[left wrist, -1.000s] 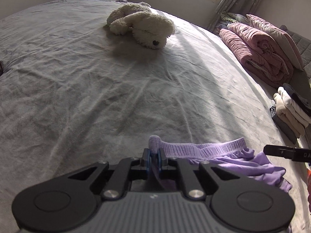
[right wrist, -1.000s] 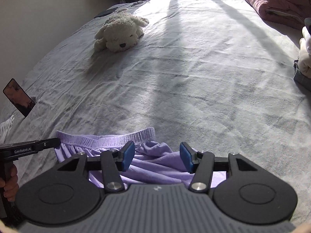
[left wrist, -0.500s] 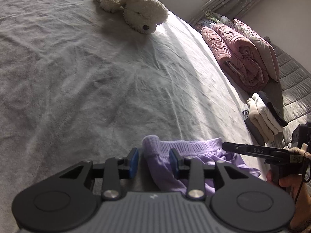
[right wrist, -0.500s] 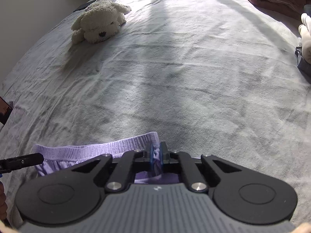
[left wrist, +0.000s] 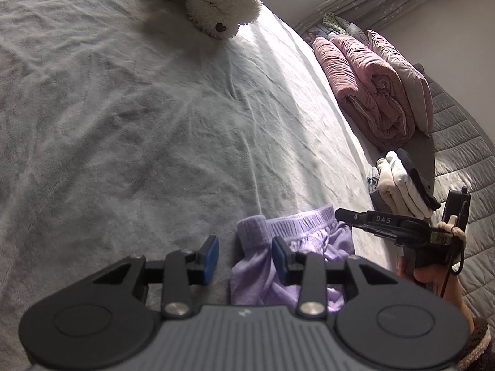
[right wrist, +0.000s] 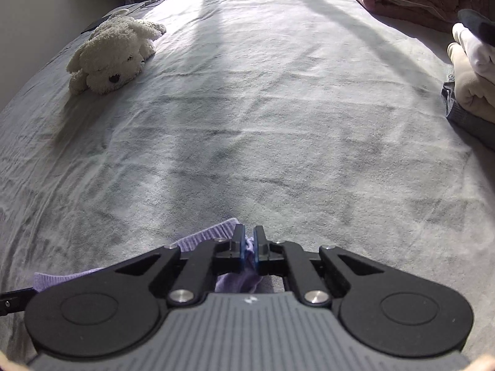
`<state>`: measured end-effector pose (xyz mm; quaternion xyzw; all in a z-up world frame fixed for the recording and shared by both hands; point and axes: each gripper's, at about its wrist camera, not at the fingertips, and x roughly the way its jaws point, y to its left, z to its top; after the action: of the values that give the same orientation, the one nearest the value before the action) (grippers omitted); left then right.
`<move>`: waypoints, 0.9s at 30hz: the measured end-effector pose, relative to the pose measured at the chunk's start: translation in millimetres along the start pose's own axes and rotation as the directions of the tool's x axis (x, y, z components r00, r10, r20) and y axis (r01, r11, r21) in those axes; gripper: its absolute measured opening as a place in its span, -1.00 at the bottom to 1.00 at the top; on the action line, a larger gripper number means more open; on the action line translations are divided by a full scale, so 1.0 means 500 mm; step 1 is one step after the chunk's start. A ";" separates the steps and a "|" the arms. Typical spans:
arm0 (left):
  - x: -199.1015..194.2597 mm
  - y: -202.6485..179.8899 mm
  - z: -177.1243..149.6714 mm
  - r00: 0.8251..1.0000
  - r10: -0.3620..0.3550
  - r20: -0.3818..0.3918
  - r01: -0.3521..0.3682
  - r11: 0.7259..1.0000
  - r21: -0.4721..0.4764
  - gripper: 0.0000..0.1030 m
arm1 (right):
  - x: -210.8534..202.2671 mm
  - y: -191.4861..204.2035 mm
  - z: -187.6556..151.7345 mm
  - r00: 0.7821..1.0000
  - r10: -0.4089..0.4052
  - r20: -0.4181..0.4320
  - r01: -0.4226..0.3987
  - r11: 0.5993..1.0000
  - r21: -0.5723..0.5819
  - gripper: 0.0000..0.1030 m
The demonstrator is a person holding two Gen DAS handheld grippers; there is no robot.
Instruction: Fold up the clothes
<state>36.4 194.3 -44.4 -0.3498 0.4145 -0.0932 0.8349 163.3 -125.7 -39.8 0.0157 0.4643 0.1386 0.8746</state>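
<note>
Purple shorts with a ribbed elastic waistband [left wrist: 297,241] lie bunched on the grey bedspread [left wrist: 154,123] right in front of me. My left gripper [left wrist: 246,255] is open, its blue pads on either side of the waistband's left corner without closing on it. My right gripper [right wrist: 249,247] is shut on the right end of the purple shorts [right wrist: 216,232]; it also shows in the left wrist view [left wrist: 383,221], reaching in from the right.
A white plush dog [left wrist: 213,3] lies at the far side of the bed, also in the right wrist view [right wrist: 114,54]. A rolled pink quilt and pillow [left wrist: 371,92] and a stack of folded clothes [left wrist: 399,182] sit along the right edge.
My left gripper has opened and let go of the waistband corner. My right gripper has closed on the waistband's other end and moved forward over the bed.
</note>
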 end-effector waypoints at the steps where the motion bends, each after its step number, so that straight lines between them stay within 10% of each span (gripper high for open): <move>1: 0.002 0.003 0.002 1.000 -0.005 -0.002 0.005 1.000 -0.012 -0.29 | -0.004 -0.006 -0.002 1.000 0.020 -0.001 -0.020 0.999 0.025 -0.73; 7: 0.020 -0.001 0.004 1.000 0.014 0.002 -0.014 0.999 -0.043 -0.68 | -0.011 -0.017 -0.008 0.995 0.097 -0.006 -0.096 0.992 0.084 -0.15; 10: 0.013 -0.015 -0.003 0.999 0.036 0.032 -0.036 0.999 -0.017 -0.85 | -0.005 0.003 -0.009 0.998 0.060 0.002 -0.060 0.997 0.044 -0.77; 27: -0.095 0.014 -0.002 0.955 0.192 0.226 -0.181 0.981 -0.072 -0.89 | 0.051 0.205 0.084 0.992 0.041 0.123 -0.021 0.986 -0.162 -0.90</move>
<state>4.5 220.2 -19.7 -0.3386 0.3474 0.0381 0.8736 187.6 -16.3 -20.7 -0.0389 0.3951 0.1880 0.8984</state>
